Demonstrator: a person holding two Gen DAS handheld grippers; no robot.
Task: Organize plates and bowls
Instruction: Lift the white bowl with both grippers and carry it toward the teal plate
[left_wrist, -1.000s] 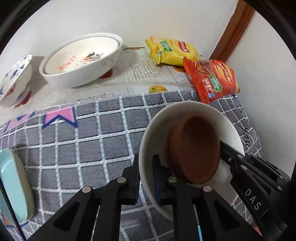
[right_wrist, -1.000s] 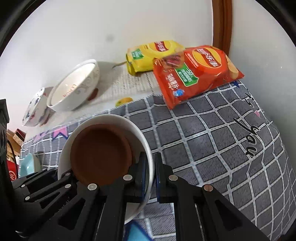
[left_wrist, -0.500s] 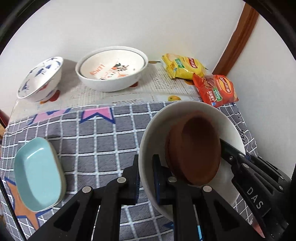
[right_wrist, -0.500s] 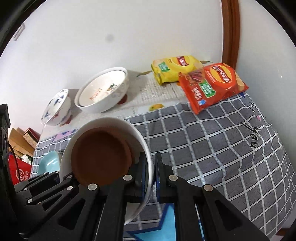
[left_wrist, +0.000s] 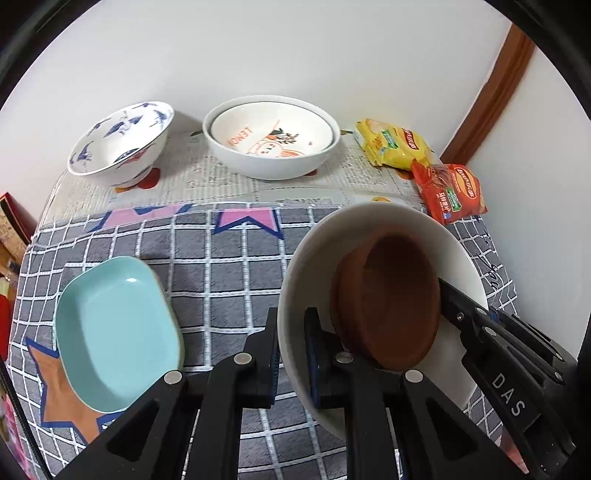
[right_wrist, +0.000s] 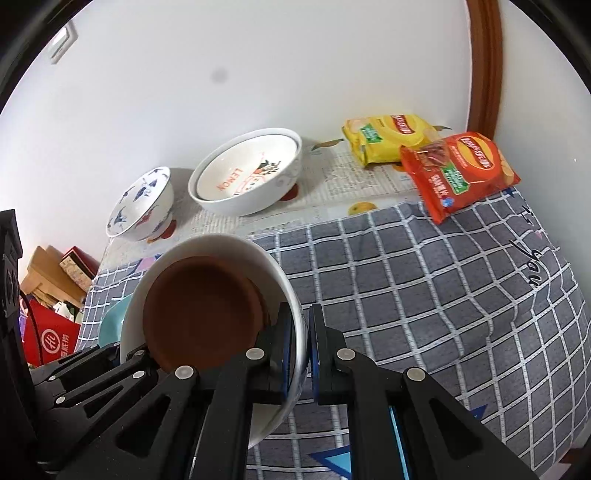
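My left gripper (left_wrist: 291, 350) and my right gripper (right_wrist: 304, 347) are both shut on the rim of one white bowl (left_wrist: 373, 225), on opposite sides, holding it above the checked cloth. A brown dish (left_wrist: 391, 299) lies tilted inside it; both also show in the right wrist view, the white bowl (right_wrist: 221, 245) and the brown dish (right_wrist: 199, 314). A light blue oval dish (left_wrist: 110, 336) lies on the cloth at the left. A large white bowl with "LEMON" print (left_wrist: 271, 136) and a blue-patterned bowl (left_wrist: 118, 144) stand at the back on newspaper.
A yellow snack bag (left_wrist: 395, 147) and a red snack bag (left_wrist: 448, 192) lie at the back right by the wall and a brown door frame (left_wrist: 491, 88). Boxes and a red bag (right_wrist: 48, 336) sit beyond the table's left edge.
Both grippers have drawn back and up with the white bowl. More of the table shows now: the blue-patterned bowl and the light blue dish have come fully into view.
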